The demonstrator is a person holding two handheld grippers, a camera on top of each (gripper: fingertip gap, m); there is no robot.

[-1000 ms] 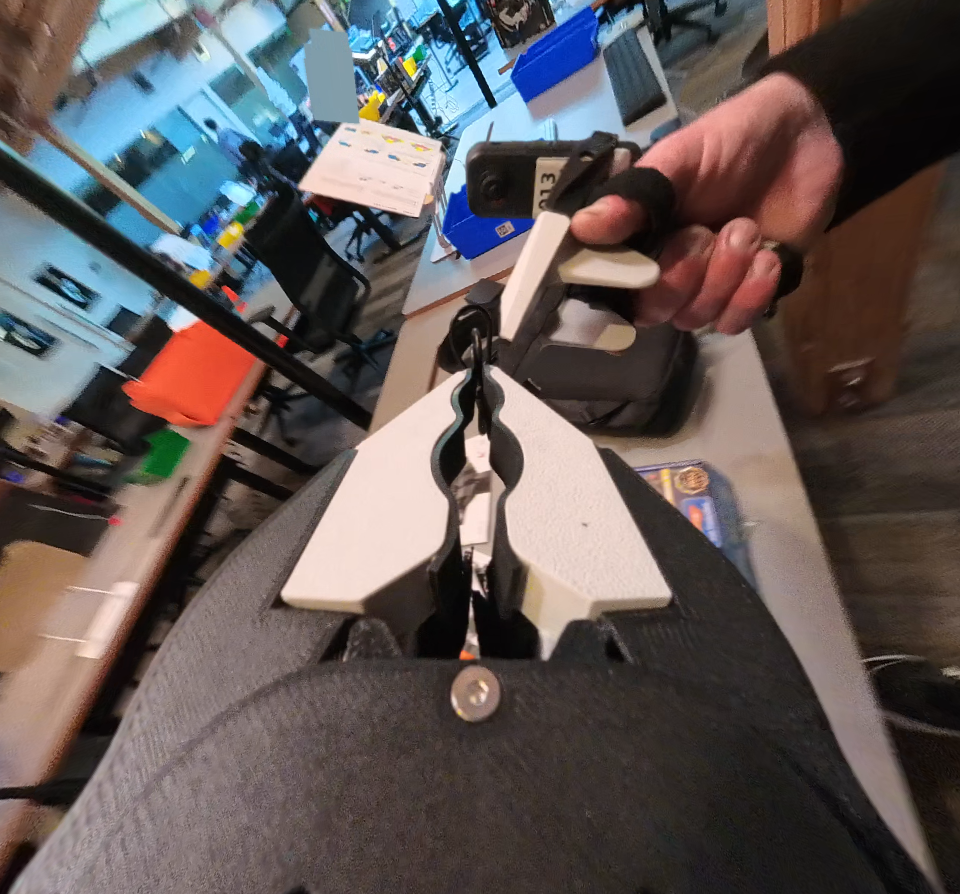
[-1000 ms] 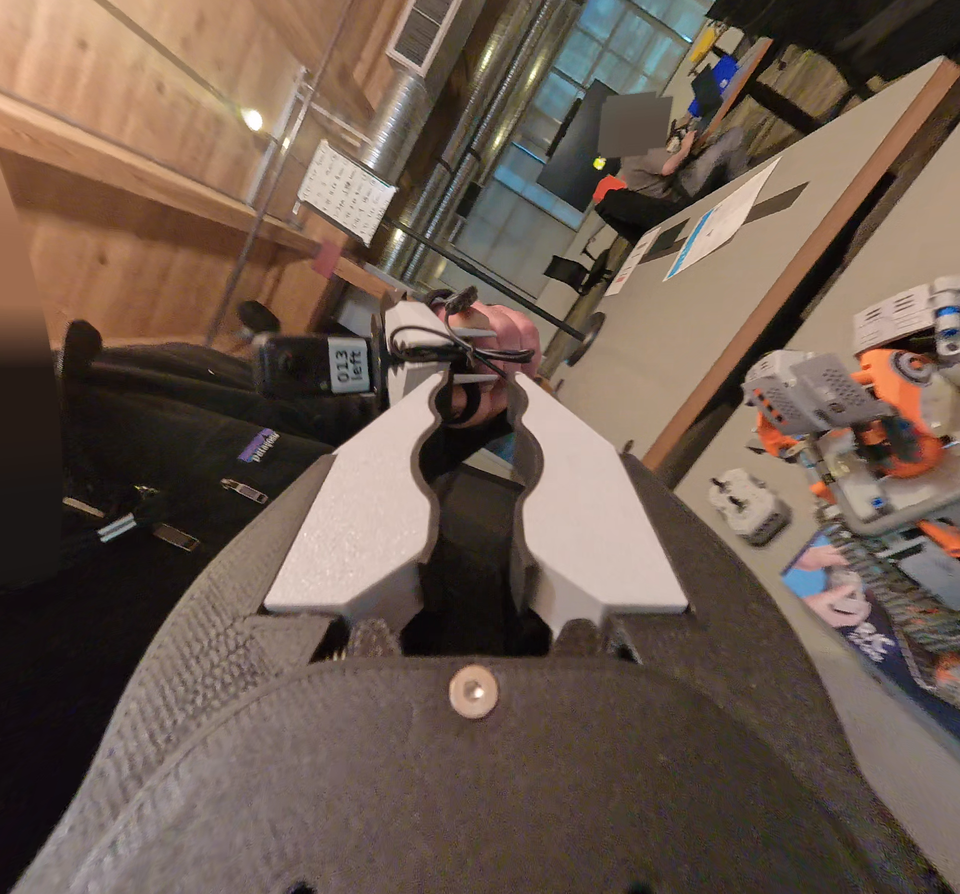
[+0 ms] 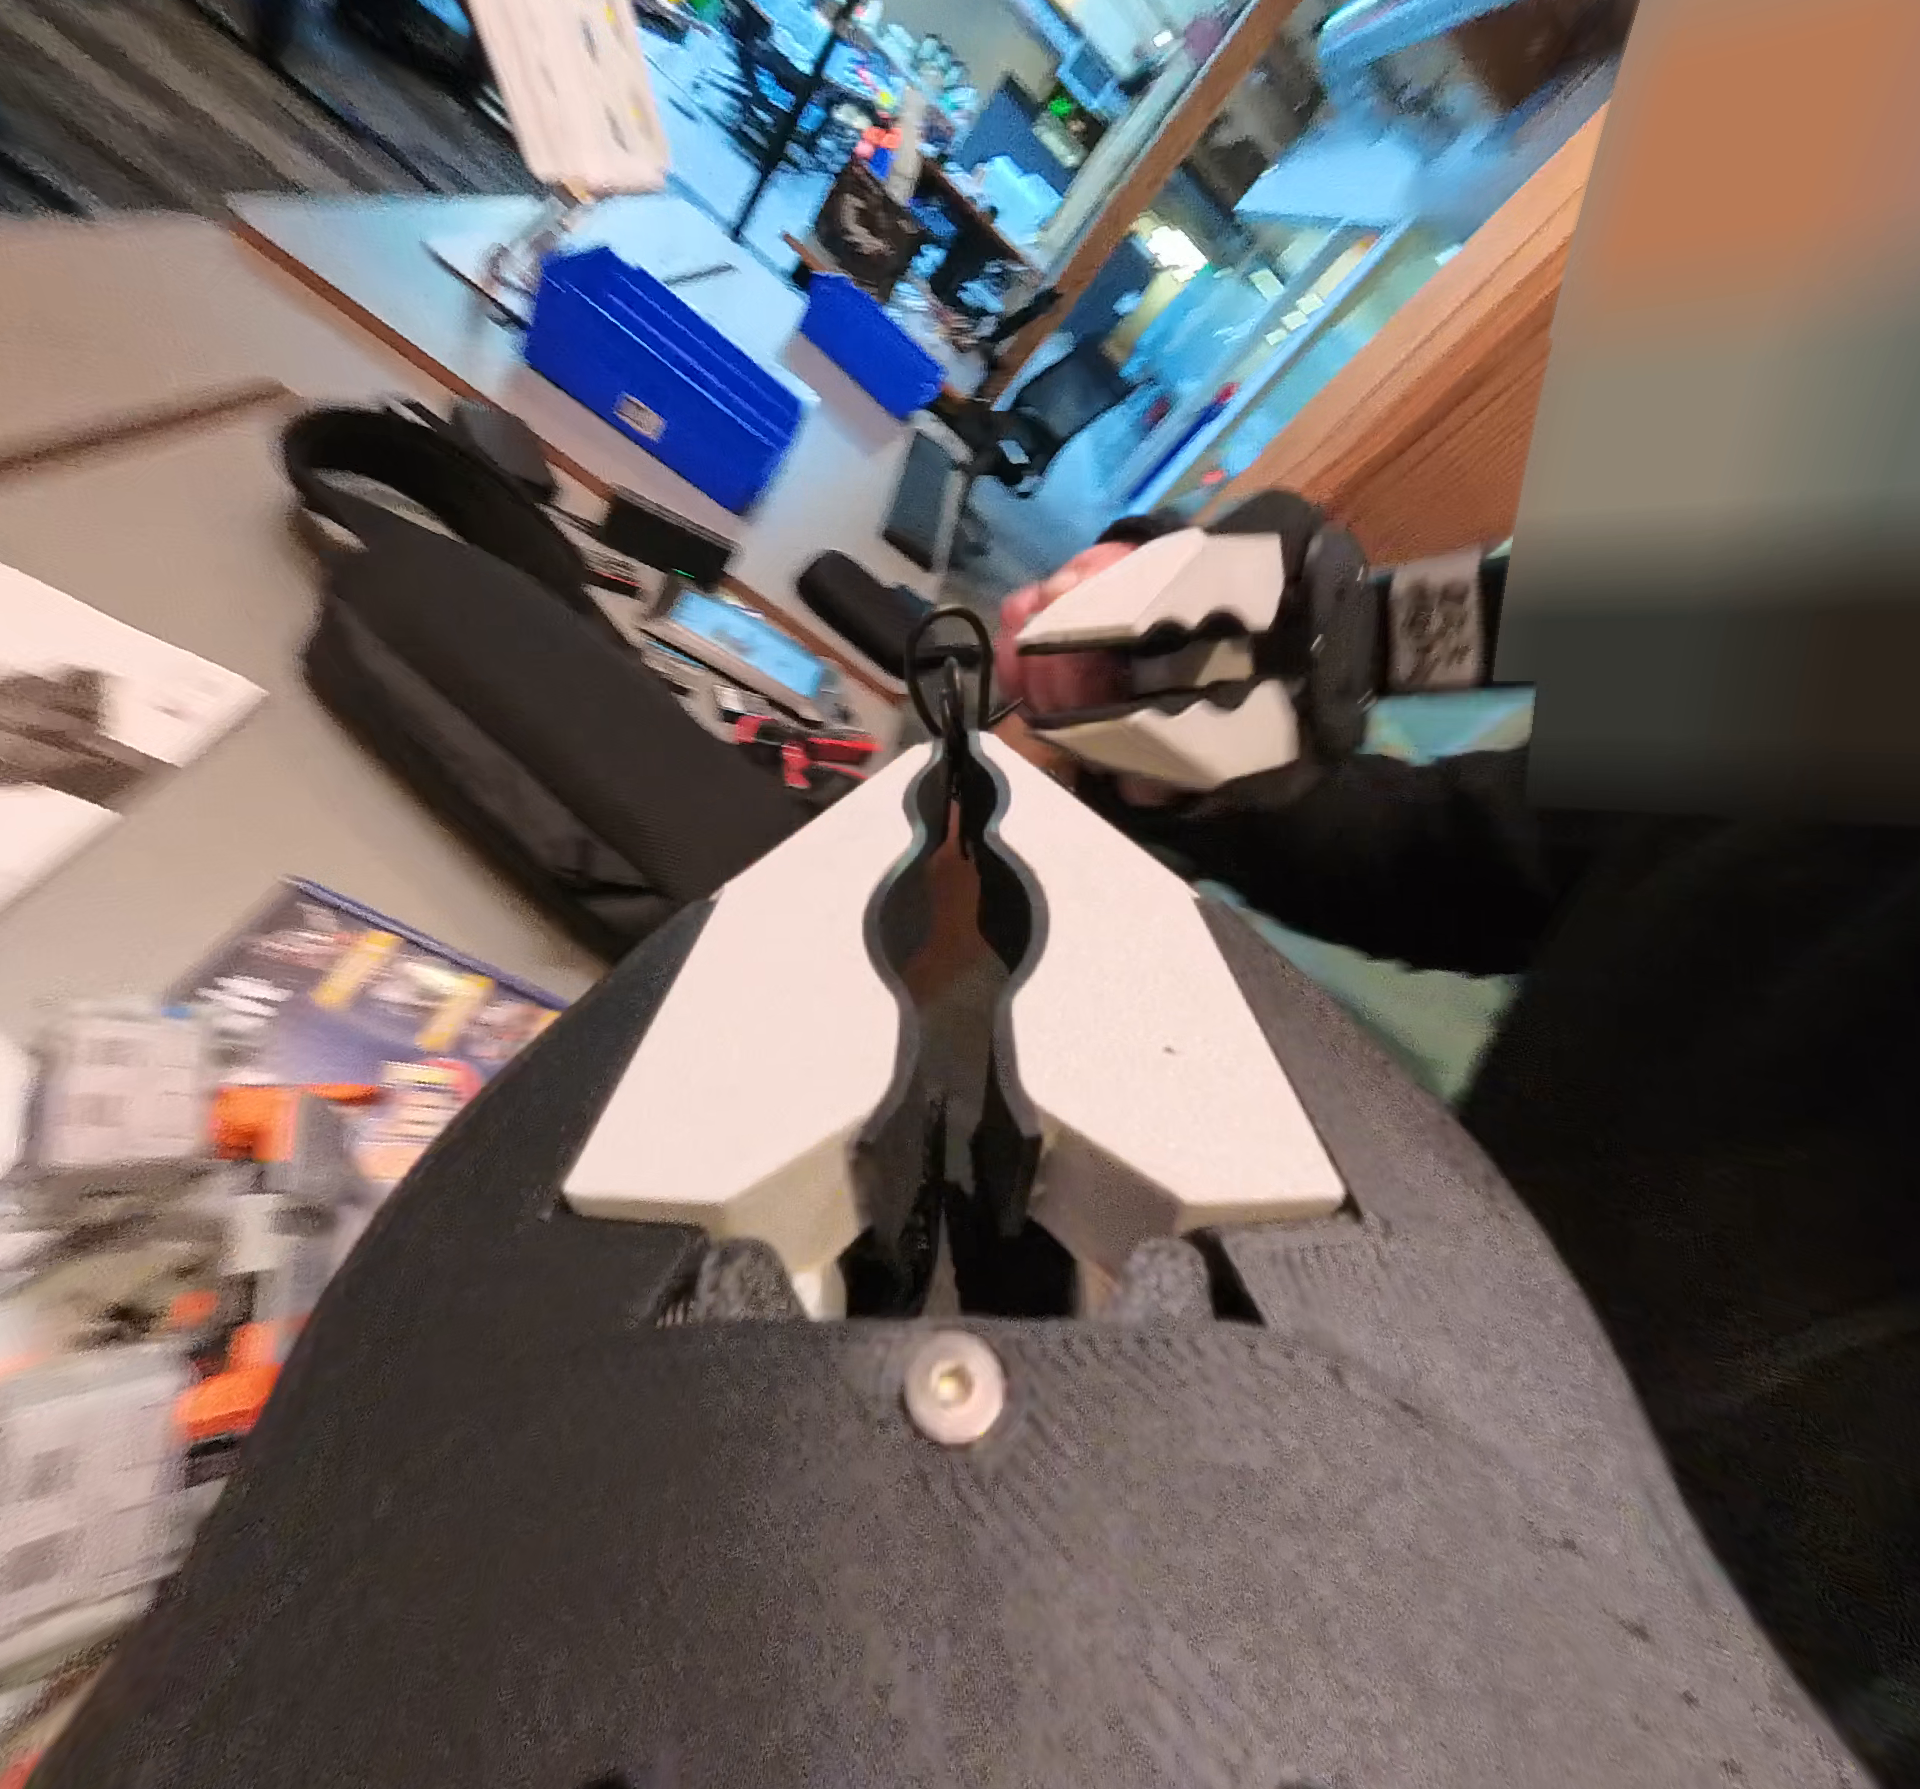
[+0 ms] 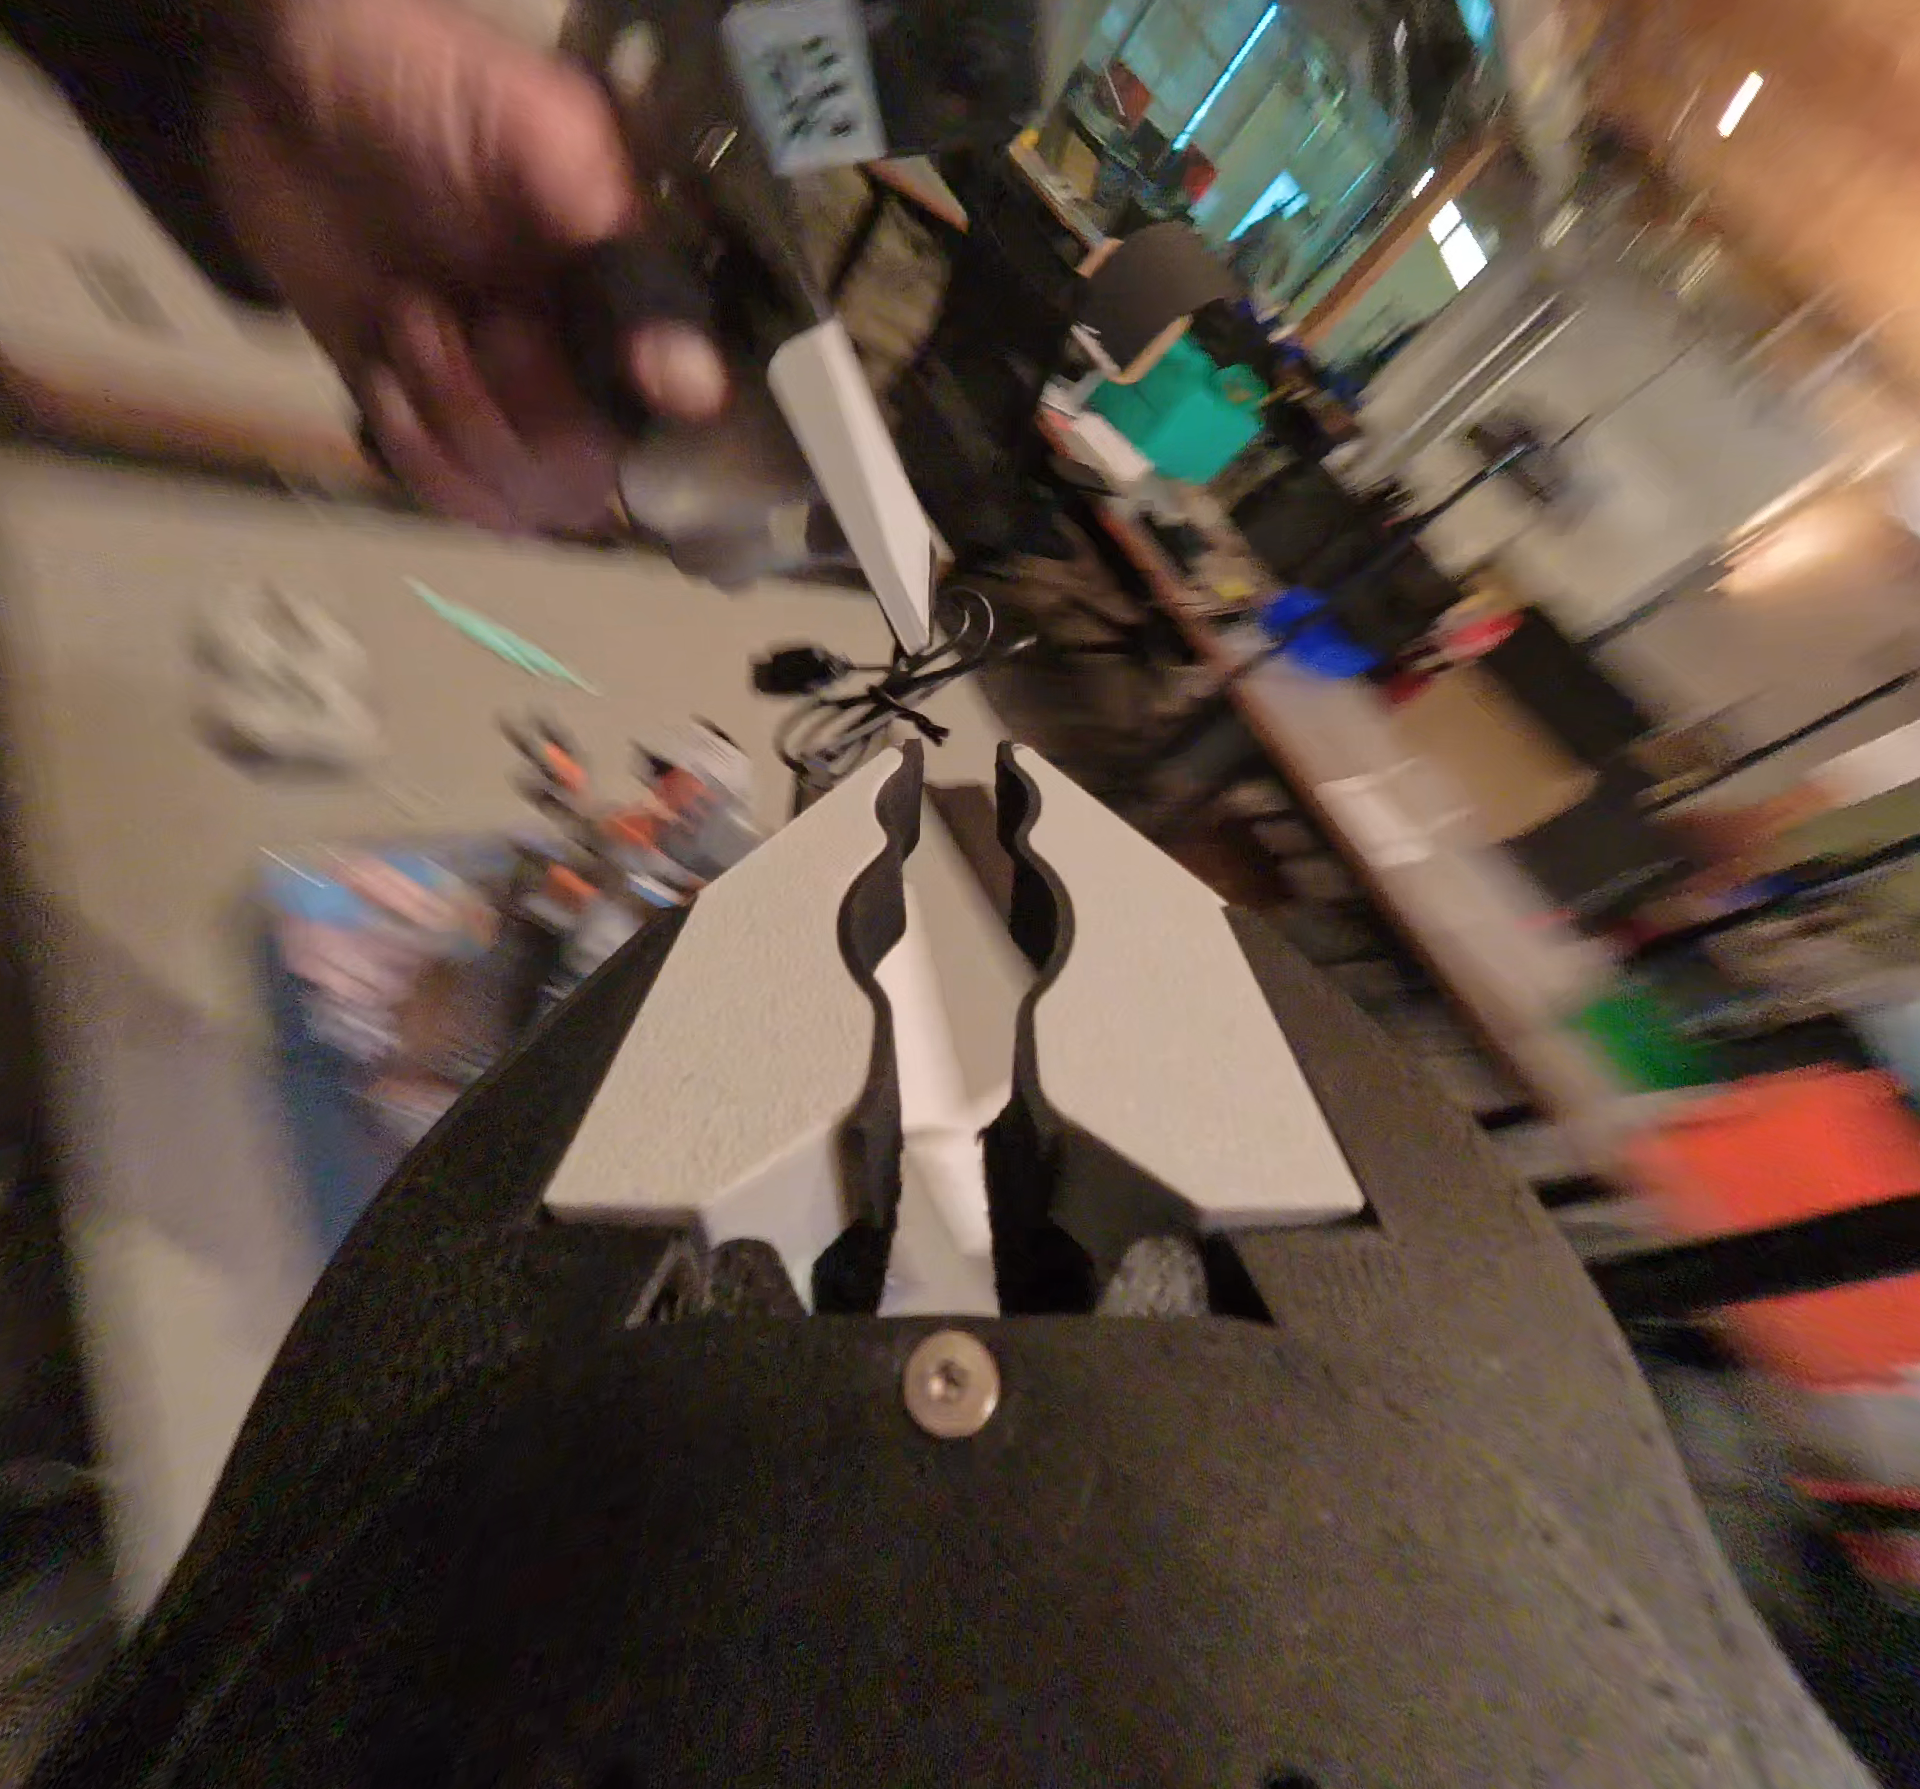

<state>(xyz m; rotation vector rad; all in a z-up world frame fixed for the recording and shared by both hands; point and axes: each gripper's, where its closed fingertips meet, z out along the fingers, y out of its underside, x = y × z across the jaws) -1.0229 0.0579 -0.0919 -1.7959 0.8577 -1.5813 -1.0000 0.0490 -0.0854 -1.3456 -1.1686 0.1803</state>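
Left gripper (image 3: 954,763) is pinching a black cable bundle (image 3: 948,690), centre frame. Right gripper (image 4: 958,757) is hanging released just below it, w/ jaws apart.

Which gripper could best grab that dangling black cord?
Probably the right gripper: it is open, tips just short of the black cord. The left gripper is already shut on it.

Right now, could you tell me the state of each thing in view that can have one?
Left gripper: shut on the cable, off the table.
Right gripper: open, holding nothing, tips near the cable.
Cable: bundled and tied, hanging from the left gripper's tips.
Black bag: lying on the table; whether zipped, cannot tell.
Blue bins: standing on the far table.
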